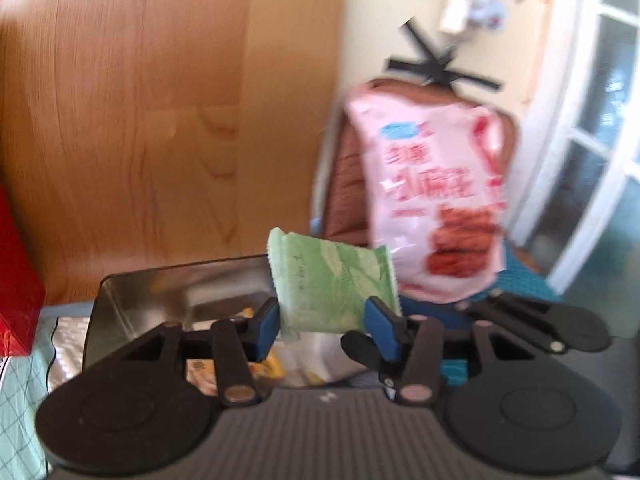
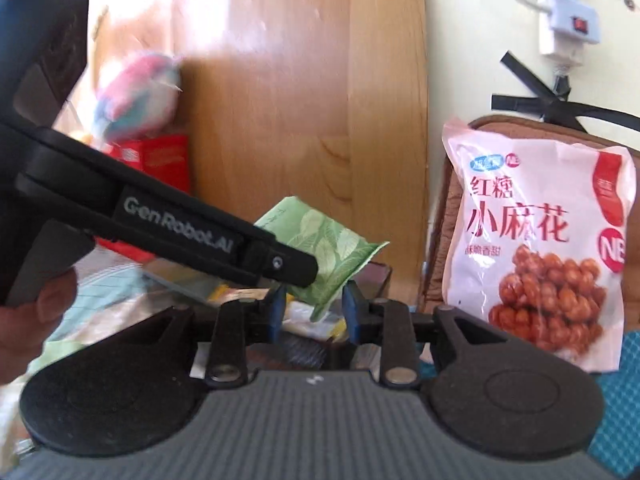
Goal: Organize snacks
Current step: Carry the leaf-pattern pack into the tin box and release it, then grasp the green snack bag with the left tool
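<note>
A small green leaf-print snack packet (image 1: 332,284) hangs in the air above a metal tin (image 1: 120,300). My left gripper (image 1: 326,324) is shut on it, a blue pad against each side edge. In the right wrist view one of the left gripper's fingers (image 2: 280,264) crosses in front of the green packet (image 2: 332,252). The packet's lower corner dips between the pads of my right gripper (image 2: 314,312), which stands open with a gap on both sides. A big pink bag of fried dough twists (image 2: 536,240) stands upright to the right, apart from both grippers.
The tin holds several yellow and white packets (image 2: 316,320). The pink bag leans on a brown cushion (image 2: 452,220). A wooden panel (image 1: 140,120) rises behind the tin and a red box (image 1: 16,292) sits at left. A hand (image 2: 32,312) grips the left tool.
</note>
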Motion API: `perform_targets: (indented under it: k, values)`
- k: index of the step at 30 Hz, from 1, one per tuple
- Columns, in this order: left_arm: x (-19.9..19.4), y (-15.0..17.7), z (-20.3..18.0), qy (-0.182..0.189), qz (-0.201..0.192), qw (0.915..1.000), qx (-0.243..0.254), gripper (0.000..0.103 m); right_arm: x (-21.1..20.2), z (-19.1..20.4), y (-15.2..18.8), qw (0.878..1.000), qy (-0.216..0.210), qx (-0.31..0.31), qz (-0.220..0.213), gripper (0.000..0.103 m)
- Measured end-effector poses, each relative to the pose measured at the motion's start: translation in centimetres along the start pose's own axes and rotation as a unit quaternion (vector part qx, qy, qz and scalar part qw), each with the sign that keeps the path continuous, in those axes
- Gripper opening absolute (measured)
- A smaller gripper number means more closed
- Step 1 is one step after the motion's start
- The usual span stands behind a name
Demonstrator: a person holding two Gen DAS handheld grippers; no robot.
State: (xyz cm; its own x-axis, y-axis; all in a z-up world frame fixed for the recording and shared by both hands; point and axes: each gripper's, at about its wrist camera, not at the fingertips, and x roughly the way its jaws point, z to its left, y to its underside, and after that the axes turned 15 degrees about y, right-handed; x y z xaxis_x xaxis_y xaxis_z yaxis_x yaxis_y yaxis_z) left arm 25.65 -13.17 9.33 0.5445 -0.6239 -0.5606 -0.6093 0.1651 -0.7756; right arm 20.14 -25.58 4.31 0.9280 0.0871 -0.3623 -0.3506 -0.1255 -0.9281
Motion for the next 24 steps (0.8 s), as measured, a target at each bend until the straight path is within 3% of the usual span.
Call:
perform_targets:
  k: [1, 2, 7, 9, 17, 21, 24]
  values:
    - [0.7, 0.2, 0.5, -0.008, 0.004, 1.0000, -0.003, 0.058, 0.4, 0.0, 0.0, 1.000, 0.007, 0.000, 0.006, 0.055]
    - [1.2, 0.2, 0.8, -0.013, 0.007, 0.9999, -0.004, 0.060, 0.5, -0.1, 0.2, 1.000, 0.008, 0.001, 0.010, 0.058]
    - [0.4, 1.0, 1.1, -0.015, -0.002, 0.9999, -0.005, 0.073, -1.9, -0.9, 1.3, 1.000, 0.019, 0.013, 0.002, 0.061]
    - [-0.8, 1.5, 0.9, -0.018, -0.004, 0.9998, -0.007, 0.073, -2.8, -1.8, 1.6, 0.999, 0.013, 0.034, 0.009, 0.061]
    - [-8.6, 7.1, 1.1, 0.052, -0.012, 0.9984, -0.017, 0.071, -7.5, -2.0, 5.4, 0.990, -0.077, 0.095, 0.066, 0.060]
    - [-12.4, 11.6, 2.6, 0.066, 0.001, 0.9966, -0.050, 0.069, -10.1, 0.6, 7.3, 0.983, -0.144, 0.072, 0.092, 0.060]
    - [-14.1, 15.1, 3.3, 0.086, 0.022, 0.9929, -0.079, 0.060, -12.0, 3.0, 8.5, 0.983, -0.158, 0.019, 0.093, 0.060]
